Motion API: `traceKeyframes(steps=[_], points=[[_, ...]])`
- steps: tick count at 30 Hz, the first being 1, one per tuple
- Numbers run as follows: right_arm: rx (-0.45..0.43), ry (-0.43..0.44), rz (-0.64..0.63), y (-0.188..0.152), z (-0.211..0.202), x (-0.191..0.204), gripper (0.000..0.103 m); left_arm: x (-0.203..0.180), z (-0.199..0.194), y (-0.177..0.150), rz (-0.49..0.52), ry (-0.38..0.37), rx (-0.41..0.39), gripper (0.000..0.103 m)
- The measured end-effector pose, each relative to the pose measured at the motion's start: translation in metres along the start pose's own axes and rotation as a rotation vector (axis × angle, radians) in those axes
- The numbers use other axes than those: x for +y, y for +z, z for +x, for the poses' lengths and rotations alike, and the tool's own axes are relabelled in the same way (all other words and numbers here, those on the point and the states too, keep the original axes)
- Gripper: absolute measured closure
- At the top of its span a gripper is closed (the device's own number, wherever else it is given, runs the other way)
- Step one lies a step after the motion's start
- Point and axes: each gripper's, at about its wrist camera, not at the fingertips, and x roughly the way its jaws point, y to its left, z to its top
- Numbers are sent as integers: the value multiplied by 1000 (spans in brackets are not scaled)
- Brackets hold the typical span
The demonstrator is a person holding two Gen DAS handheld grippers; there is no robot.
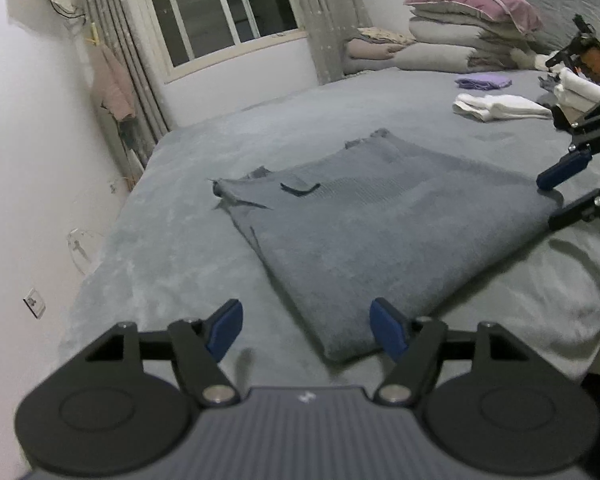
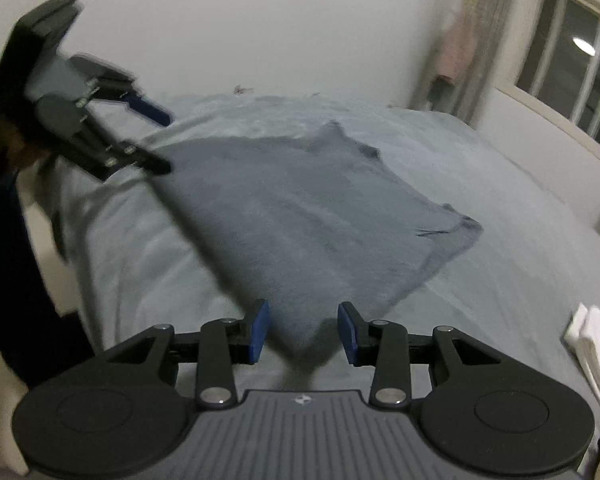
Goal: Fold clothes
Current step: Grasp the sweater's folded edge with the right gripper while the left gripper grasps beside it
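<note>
A dark grey garment (image 1: 380, 232) lies folded and flat on the grey bed (image 1: 204, 184). My left gripper (image 1: 306, 330) is open just above the bed, and the garment's near corner lies right in front of its right pad (image 1: 388, 330). In the right wrist view the garment (image 2: 300, 208) spreads ahead, and one of its corners reaches into the gap of my open right gripper (image 2: 304, 332). From the right wrist camera the left gripper (image 2: 160, 138) shows blurred and open at the garment's left edge. From the left wrist camera the right gripper (image 1: 568, 188) shows open at the right corner.
Folded white clothes (image 1: 500, 106) and a folded purple item (image 1: 484, 81) lie further back on the bed. Stacked quilts and pillows (image 1: 460, 36) sit at the head. A wall (image 1: 40, 200) and curtains (image 1: 132, 80) border the left. A white folded piece (image 2: 592, 340) lies beside my right gripper.
</note>
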Motion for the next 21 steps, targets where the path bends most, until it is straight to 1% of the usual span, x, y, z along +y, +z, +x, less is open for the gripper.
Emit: traceKeyframes(steps=[2, 5, 7, 9, 13, 18, 21], points=[[9, 1, -35, -2, 3, 5, 66, -4, -4, -2, 33, 1, -20, 35], [24, -19, -62, -3, 7, 7, 61, -10, -13, -4, 83, -5, -66, 34], [28, -28, -66, -4, 9, 6, 59, -13, -12, -5, 100, -27, -66, 35], [31, -39, -68, -5, 10, 5, 58, -17, -11, -7, 129, -33, -66, 36], [36, -61, -72, -5, 14, 3, 58, -20, -15, -8, 158, -46, -96, 38], [54, -65, -65, -7, 20, 0, 58, -25, -9, -13, 190, -51, -79, 45], [63, -68, -46, -7, 24, -4, 59, -25, -3, -15, 204, -56, -62, 45]])
